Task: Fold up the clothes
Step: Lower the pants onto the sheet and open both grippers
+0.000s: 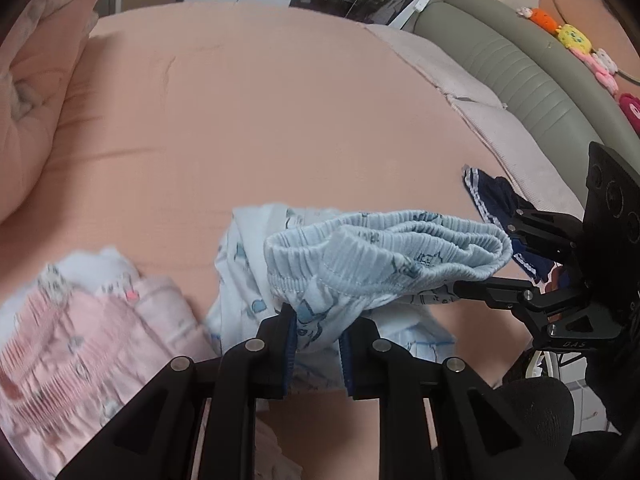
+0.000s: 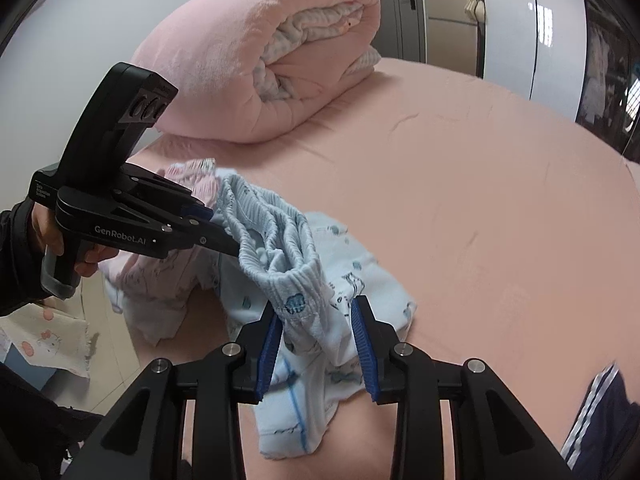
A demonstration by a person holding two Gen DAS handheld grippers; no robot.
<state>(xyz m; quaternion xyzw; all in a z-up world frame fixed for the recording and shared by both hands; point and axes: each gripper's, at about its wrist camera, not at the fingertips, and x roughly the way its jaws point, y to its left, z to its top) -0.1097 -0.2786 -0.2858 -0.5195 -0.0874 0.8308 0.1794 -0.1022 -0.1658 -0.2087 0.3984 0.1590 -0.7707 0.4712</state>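
Light-blue printed trousers [image 1: 360, 264] lifted by the waistband above the pink bed [image 1: 248, 120] — left gripper [image 1: 316, 344] and right gripper [image 2: 320, 340] fingers each clamped on one end; next, seemingly, spreading them flat.

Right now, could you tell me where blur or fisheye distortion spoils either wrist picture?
Left wrist view: the pink garment at lower left is smeared by motion blur, while the blue waistband is sharp; the bed bulges from fisheye. Right wrist view: mostly sharp, only the navy striped garment at lower right blurs; dark vignette rims both pictures.
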